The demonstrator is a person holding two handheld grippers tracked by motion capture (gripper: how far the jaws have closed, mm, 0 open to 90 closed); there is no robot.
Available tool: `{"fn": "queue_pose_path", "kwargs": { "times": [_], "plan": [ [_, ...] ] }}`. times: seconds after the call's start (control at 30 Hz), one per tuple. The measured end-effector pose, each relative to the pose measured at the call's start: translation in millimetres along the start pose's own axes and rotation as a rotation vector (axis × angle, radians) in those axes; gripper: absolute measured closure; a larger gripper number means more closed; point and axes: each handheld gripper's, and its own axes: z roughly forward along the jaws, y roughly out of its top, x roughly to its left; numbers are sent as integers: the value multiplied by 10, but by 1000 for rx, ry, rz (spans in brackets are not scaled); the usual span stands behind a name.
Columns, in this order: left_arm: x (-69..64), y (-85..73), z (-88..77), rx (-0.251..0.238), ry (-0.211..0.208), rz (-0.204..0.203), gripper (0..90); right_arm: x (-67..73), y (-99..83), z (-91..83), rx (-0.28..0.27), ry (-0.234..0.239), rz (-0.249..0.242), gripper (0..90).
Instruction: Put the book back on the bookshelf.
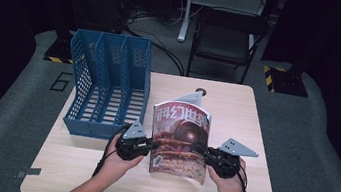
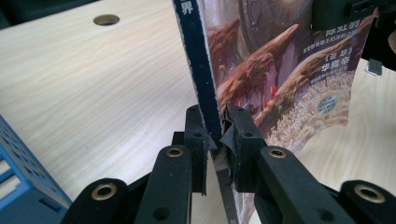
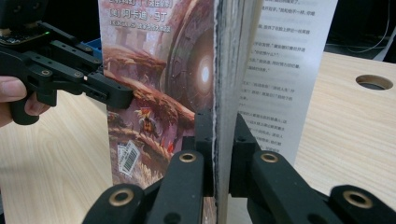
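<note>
**Magazine gripped at both edges above the table**

In the high view, the magazine (image 1: pixel 181 140) sits at lower centre of the frame, its cover of reddish rock and a dark sphere facing up toward the camera, raised off the wooden table (image 1: pixel 237 110). The left gripper (image 1: pixel 151 145) clamps its left edge and the right gripper (image 1: pixel 205 152) clamps its right edge, each carried in a hand coming in from the bottom of the frame.

In the left gripper view, the two black jaws rise at lower centre and pinch the magazine's dark blue spine (image 2: pixel 201 70), which runs upward through the middle of the frame; the cover spreads to the right, and a round hole (image 2: pixel 106 19) in the tabletop shows at upper left. No earlier picture bears on their closing; the pads press the spine.

In the right gripper view, the jaws are clenched on the open page edges (image 3: pixel 223 70) at centre, the cover to the left and a printed text page (image 3: pixel 285 70) to the right. The other gripper shows at upper left.

A blue file rack (image 1: pixel 109 85) with three compartments stands at the left of the high view, just beside the magazine, apart from it.
</note>
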Motion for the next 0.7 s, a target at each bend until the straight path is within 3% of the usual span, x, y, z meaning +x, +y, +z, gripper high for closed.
{"fn": "queue_pose_path", "kwargs": {
  "times": [0.07, 0.23, 0.47, 0.57, 0.7],
  "plan": [
    [9, -13, 3, 0, 3, 21, 807, -12, -13, 10, 0, -8, -11, 862],
    [2, -59, 3, -19, 1, 17, 823, -35, -60, 35, 10, -8, -6, 861],
    [-23, -100, -16, -35, -25, -16, 838, -74, -113, 24, 6, 16, 29, 838],
    [-30, -104, -25, -32, -31, -10, 839, -106, -167, 49, 35, 30, 46, 798],
    [-35, -110, -30, -38, -28, -5, 839, -141, -281, 136, 126, 55, 82, 754]
  ]
}}
